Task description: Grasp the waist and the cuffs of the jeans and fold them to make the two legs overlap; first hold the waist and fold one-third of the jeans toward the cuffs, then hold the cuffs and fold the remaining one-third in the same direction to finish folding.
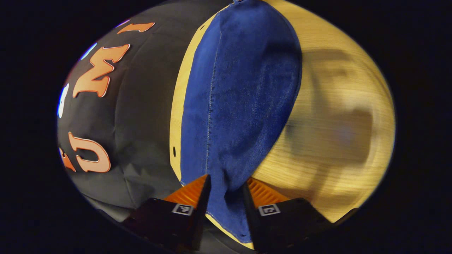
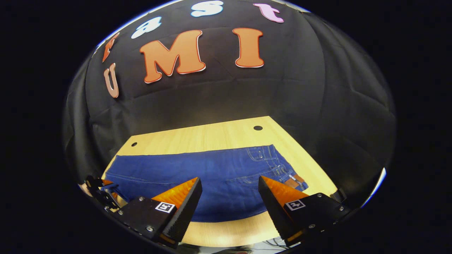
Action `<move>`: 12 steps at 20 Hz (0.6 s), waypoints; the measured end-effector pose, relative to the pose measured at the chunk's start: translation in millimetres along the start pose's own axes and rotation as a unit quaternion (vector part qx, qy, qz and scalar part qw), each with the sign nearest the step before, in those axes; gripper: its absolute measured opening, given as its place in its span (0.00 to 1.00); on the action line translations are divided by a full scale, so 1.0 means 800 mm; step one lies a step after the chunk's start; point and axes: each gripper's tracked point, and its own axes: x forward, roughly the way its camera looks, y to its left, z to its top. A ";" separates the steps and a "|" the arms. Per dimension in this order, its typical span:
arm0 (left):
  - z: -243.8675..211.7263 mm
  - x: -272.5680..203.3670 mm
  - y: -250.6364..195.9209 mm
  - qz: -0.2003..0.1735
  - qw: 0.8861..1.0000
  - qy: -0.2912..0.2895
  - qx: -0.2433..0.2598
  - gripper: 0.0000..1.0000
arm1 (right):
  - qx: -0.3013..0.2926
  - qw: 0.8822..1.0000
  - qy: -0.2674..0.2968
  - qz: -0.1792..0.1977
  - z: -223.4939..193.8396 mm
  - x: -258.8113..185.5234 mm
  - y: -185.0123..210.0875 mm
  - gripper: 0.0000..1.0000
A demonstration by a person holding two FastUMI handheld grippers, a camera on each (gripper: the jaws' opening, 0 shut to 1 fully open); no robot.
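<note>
Left tool (image 1: 226,192): your fingers pinch the jeans (image 1: 243,102) at the cuff end.
Right tool (image 2: 229,197): spread, above the jeans on the desk (image 2: 212,135).

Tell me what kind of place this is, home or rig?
Most likely a staged recording booth, not a home: black cloth wall wraps close round a light wooden table with drilled holes, and one pair of jeans lies flat on it between handheld grippers.

bare table (image 2: 226,135) beyond jeans (image 2: 212,176)
</note>
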 end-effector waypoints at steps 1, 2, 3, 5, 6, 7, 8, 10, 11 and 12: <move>0.001 0.004 -0.001 0.004 1.000 0.000 0.008 0.43 | -0.015 1.000 -0.004 -0.006 0.003 0.002 -0.005 0.98; 0.005 0.004 0.000 0.008 1.000 0.002 0.014 0.33 | -0.028 1.000 -0.008 -0.011 0.004 0.004 -0.011 0.98; 0.005 0.002 0.000 0.009 1.000 -0.002 0.014 0.26 | -0.044 0.999 -0.014 -0.015 0.007 0.005 -0.016 0.98; -0.002 0.018 -0.012 -0.027 0.999 0.025 0.014 0.24 | -0.086 0.995 -0.032 -0.033 0.016 0.004 -0.036 0.98; 0.001 -0.008 -0.013 -0.038 0.999 0.024 0.008 0.04 | -0.110 0.992 -0.043 -0.038 0.022 0.000 -0.047 0.98; 0.000 0.001 -0.018 -0.051 0.999 0.013 -0.003 0.03 | -0.137 0.988 -0.050 -0.045 0.024 -0.001 -0.059 0.98; -0.001 0.004 -0.018 -0.063 0.998 0.011 -0.021 0.03 | -0.171 0.983 -0.050 -0.055 0.021 0.000 -0.072 0.98; 0.007 0.003 -0.011 -0.066 0.997 0.000 -0.050 0.03 | -0.261 0.962 -0.040 -0.070 0.010 -0.001 -0.104 0.98; 0.009 0.000 -0.005 -0.058 0.997 -0.004 -0.046 0.03 | -0.306 0.949 -0.026 -0.070 -0.004 0.002 -0.114 0.98; 0.011 -0.007 -0.001 -0.050 0.998 -0.009 -0.040 0.03 | -0.346 0.936 -0.008 -0.066 -0.021 0.003 -0.124 0.98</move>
